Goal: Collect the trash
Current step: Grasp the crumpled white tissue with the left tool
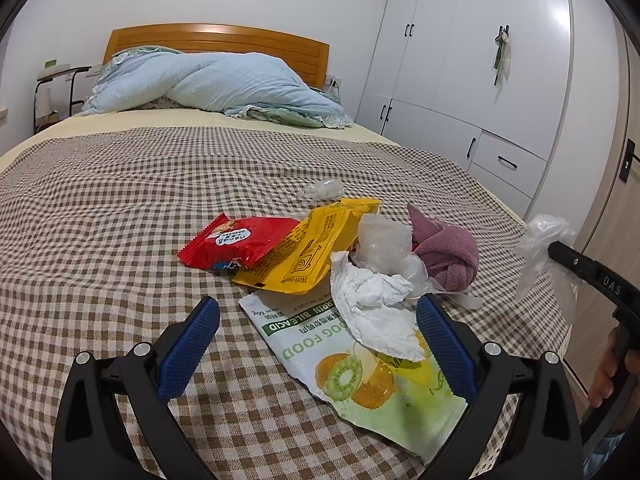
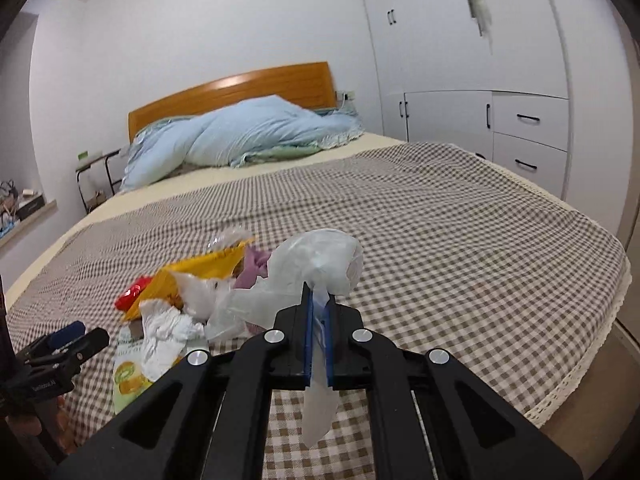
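Note:
A heap of trash lies on the checked bedspread (image 1: 120, 208): a red snack packet (image 1: 232, 242), a yellow packet (image 1: 316, 248), a green-and-white fruit pouch (image 1: 360, 364), a crumpled white tissue (image 1: 372, 312) and clear plastic (image 1: 386, 240). My left gripper (image 1: 318, 340) stands open, its blue pads on either side of the pouch and tissue. My right gripper (image 2: 319, 304) is shut on a clear plastic bag (image 2: 320, 260), lifted above the bed to the right of the heap; that same clear plastic bag (image 1: 544, 248) shows at the right edge of the left wrist view.
A mauve towel (image 1: 448, 252) lies bunched beside the heap. A small clear wrapper (image 1: 322, 189) sits just beyond it. A blue duvet (image 1: 216, 80) is piled at the wooden headboard. White wardrobes (image 1: 480, 60) line the right side. A hand (image 1: 612, 372) holds the right gripper.

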Demonstrator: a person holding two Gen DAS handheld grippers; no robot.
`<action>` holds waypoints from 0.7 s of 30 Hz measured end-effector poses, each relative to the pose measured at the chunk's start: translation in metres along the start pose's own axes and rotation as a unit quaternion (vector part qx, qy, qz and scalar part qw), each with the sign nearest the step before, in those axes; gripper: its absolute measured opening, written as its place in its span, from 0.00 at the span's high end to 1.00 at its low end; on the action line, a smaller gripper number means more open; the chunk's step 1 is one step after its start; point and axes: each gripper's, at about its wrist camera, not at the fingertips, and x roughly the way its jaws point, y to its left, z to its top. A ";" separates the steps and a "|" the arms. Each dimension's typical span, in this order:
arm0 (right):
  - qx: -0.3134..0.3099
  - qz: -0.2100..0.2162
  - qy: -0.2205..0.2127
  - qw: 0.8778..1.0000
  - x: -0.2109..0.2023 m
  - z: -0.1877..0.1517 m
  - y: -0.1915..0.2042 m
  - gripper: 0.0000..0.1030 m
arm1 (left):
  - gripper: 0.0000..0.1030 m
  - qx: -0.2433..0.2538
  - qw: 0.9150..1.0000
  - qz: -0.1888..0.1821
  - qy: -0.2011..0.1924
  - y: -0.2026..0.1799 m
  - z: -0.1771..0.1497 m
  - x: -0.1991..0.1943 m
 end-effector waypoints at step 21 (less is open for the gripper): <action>0.014 -0.005 0.011 1.000 0.004 -0.002 -0.007 0.95 | 0.27 0.071 0.992 0.020 0.101 -0.052 0.012 0.069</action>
